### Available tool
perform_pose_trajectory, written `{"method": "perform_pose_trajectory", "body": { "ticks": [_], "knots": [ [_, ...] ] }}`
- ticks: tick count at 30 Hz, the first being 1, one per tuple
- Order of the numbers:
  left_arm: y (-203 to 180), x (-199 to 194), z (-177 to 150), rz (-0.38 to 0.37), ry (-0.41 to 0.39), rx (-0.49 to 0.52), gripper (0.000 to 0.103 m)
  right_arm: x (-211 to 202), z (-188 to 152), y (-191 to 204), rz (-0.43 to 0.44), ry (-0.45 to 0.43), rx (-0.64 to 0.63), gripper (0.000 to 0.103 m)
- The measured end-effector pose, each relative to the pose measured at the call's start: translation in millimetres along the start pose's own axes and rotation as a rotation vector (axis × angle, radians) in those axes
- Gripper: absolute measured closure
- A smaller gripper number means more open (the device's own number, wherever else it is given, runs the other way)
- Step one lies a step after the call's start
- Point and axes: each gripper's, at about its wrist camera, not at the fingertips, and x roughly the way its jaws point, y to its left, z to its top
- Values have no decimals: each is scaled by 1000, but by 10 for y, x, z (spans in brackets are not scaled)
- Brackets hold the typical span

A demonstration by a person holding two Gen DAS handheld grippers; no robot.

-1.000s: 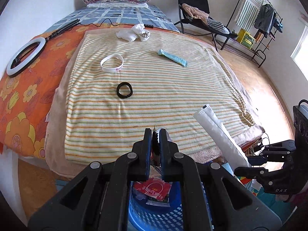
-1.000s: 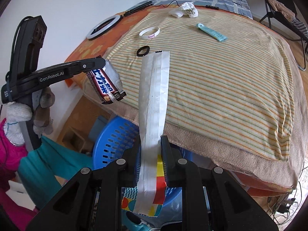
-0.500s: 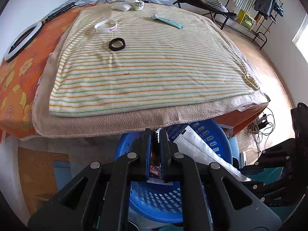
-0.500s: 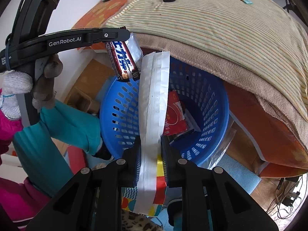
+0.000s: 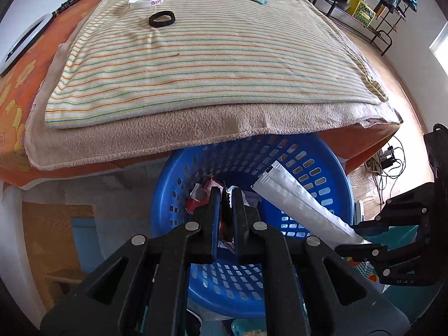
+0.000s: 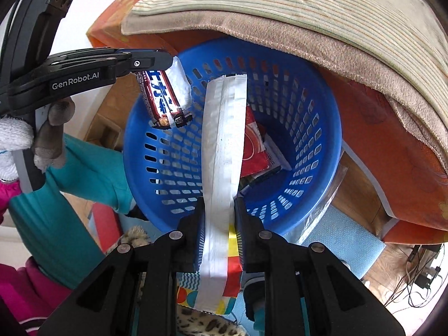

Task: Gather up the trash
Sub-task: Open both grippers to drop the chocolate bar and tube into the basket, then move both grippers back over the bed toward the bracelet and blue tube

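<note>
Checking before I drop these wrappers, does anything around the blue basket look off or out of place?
Nothing is spilled or damaged. One oddity: the blue basket sits partly tucked under the overhanging beige blanket, so its far rim is covered. Both wrappers hang over the open part.

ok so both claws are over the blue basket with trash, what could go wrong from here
The long silver wrapper in the right claw reaches toward the blue basket rim, so it might hang over the edge when released. The candy bar wrapper in the left claw hangs near the near rim and could drop outside.
</note>
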Motion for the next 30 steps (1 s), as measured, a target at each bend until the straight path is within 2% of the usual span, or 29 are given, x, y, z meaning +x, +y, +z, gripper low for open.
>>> {"method": "perform_pose_trajectory", "body": {
  "ticks": [8, 9, 11, 12, 13, 17, 18, 19, 22, 30],
  "knots": [
    [-71, 84, -13, 16, 20, 33, 96, 54, 32, -46, -23, -10, 37, 84],
    [-80, 99, -11, 16, 24, 36, 91, 55, 35, -60, -25, -12, 42, 84],
    [-90, 111, -10, 16, 28, 39, 74, 70, 42, -77, -28, -12, 52, 83],
    [-91, 111, -8, 22, 23, 40, 62, 71, 45, -79, -31, -14, 55, 82],
    [-95, 101, -4, 26, 16, 42, 56, 72, 48, -79, -38, -15, 57, 81],
    [-90, 63, 26, 38, 2, 41, 55, 50, 62, -71, -75, -29, 55, 59],
    [-81, 61, 39, 38, 0, 35, 51, 30, 66, -77, -83, -38, 52, 54],
    [-67, 56, 50, 39, -2, 28, 47, 11, 73, -75, -91, -45, 49, 53],
    [-17, 37, 74, 46, -12, 12, 45, -40, 90, -89, -124, -66, 41, 45],
    [53, -31, 155, 59, -27, -11, 44, -162, 149, -62, -172, -123, 35, 43]
  ]
}}
